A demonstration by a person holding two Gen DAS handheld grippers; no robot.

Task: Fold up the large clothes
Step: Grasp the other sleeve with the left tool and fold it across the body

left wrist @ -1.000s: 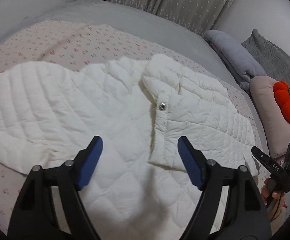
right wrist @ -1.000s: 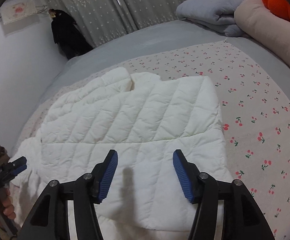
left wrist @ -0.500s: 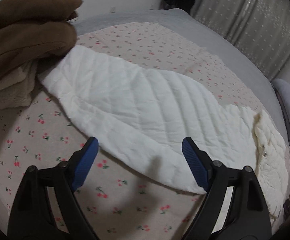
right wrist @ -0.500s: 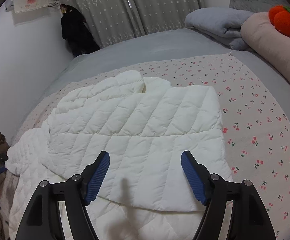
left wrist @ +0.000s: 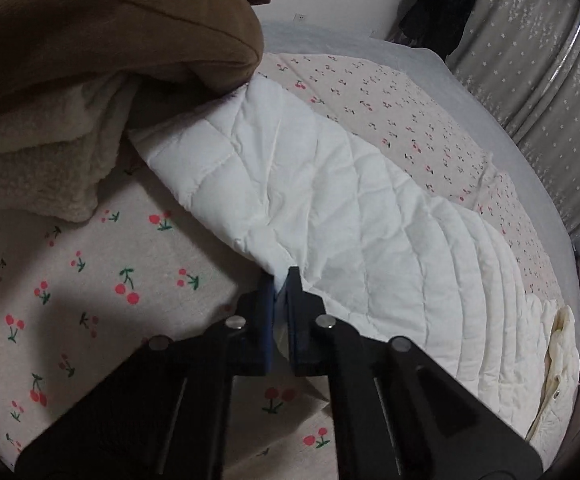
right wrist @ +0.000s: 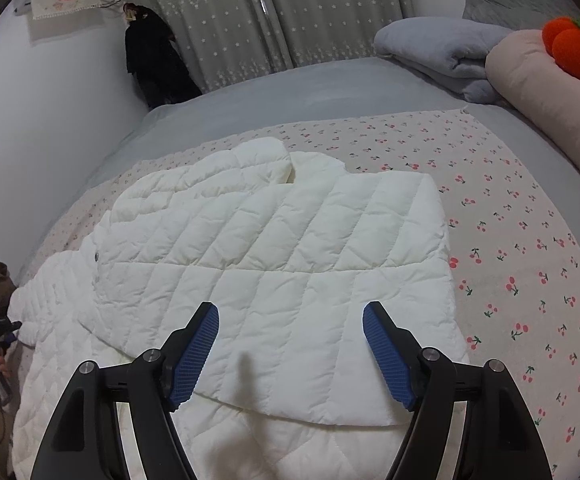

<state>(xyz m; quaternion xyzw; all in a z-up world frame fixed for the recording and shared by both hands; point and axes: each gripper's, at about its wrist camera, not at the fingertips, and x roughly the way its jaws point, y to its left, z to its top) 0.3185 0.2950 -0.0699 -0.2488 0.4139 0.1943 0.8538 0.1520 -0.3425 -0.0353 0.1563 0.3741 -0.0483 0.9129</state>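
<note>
Within the last second the left hand-held gripper [left wrist: 281, 280] swung to the sleeve [left wrist: 310, 184] at 12 o'clock and clamped its edge, ready to fold it over the jacket [right wrist: 273, 248] on the bed [right wrist: 530, 280]; the right hand-held gripper [right wrist: 290, 354] hovered open.

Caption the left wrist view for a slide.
Left gripper shut on the edge of the white quilted jacket's sleeve, spread on the cherry-print sheet.

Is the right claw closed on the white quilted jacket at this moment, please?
No, the right claw hovers open above the white quilted jacket, its blue pads wide apart.
</note>
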